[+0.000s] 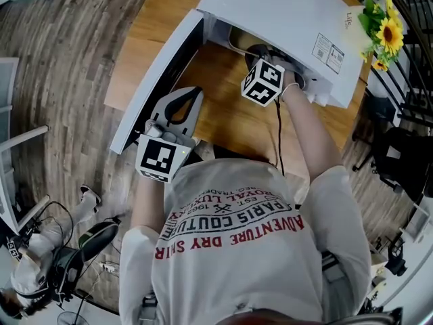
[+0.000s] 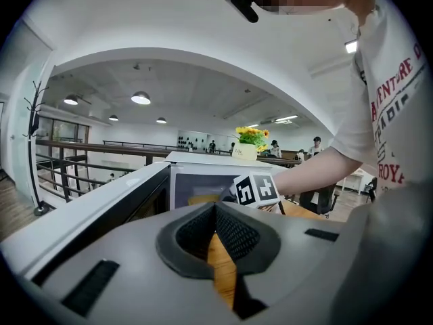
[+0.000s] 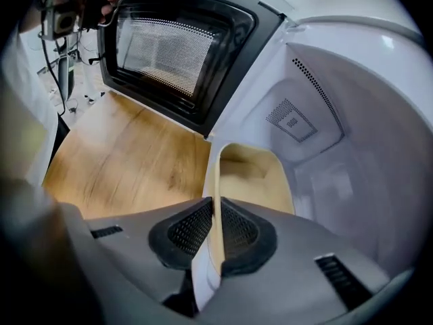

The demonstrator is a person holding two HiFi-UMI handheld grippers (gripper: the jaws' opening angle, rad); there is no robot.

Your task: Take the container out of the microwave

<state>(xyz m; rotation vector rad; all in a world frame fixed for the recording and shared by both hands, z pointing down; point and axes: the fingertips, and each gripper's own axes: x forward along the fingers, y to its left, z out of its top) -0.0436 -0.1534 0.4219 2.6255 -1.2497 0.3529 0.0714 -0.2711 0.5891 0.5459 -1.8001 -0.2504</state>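
- The container [image 3: 254, 175], a cream-coloured tub with an open top, sits inside the microwave [image 1: 284, 12], just inside the opening on the side where the door is hinged. Whether it rests on the cavity floor or is lifted cannot be told.
- The right gripper [image 3: 216, 205] reaches steeply down into the cavity. Its jaws are pinched on the container's thin left wall, one black ribbed pad [image 3: 189, 230] outside it and the other inside.
- The cavity walls are white, with a perforated vent panel [image 3: 292, 120] on the back wall above the container.
- The right gripper's marker cube [image 1: 262, 81] shows at the mouth of the microwave, and the person's forearm runs back from it.
- The microwave door [image 1: 159, 80] stands swung fully open to the left. Its dark-framed mesh window [image 3: 166, 46] faces the cavity.
- The microwave stands on the wooden tabletop [image 1: 152, 26], towards its right edge, and bare wood lies in front of the opening.
- The left gripper [image 1: 179, 107] is held near the tabletop's near edge, just beside the free end of the open door. Its jaw tips are pressed together with nothing between them.
- Yellow sunflowers [image 1: 385, 32] stand just beyond the microwave's right end.
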